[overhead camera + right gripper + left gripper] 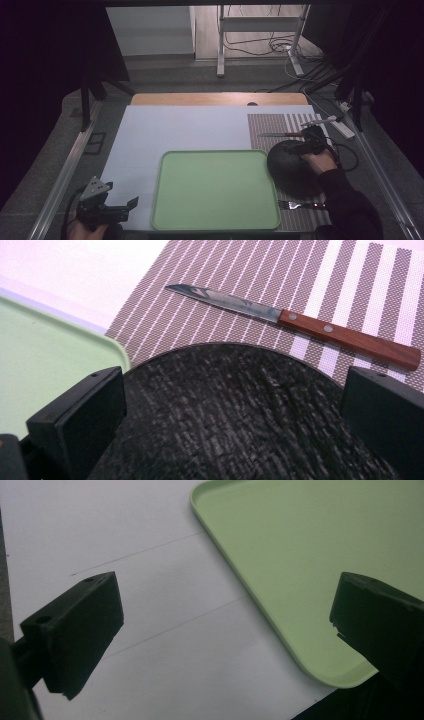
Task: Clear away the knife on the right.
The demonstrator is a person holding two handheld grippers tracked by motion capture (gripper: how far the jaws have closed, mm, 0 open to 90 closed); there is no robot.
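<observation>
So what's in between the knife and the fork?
The black plate lies on the striped mat between the knife and fork, as the high view shows. The right gripper hovers over its far edge.

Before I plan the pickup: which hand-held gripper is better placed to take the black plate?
Right. The right hand-held gripper hovers open over the black plate; the left hand-held gripper sits beyond the green tray.

Tray (215, 190): pale green, plain. Plate (240, 415): black, woodgrain texture. Placemat (260, 285), 1 o'clock of tray: brown weave, white stripes. Knife (300, 325): steel blade, reddish-brown handle. Table cover (175, 130): plain white. Fork (300, 204): silver.
</observation>
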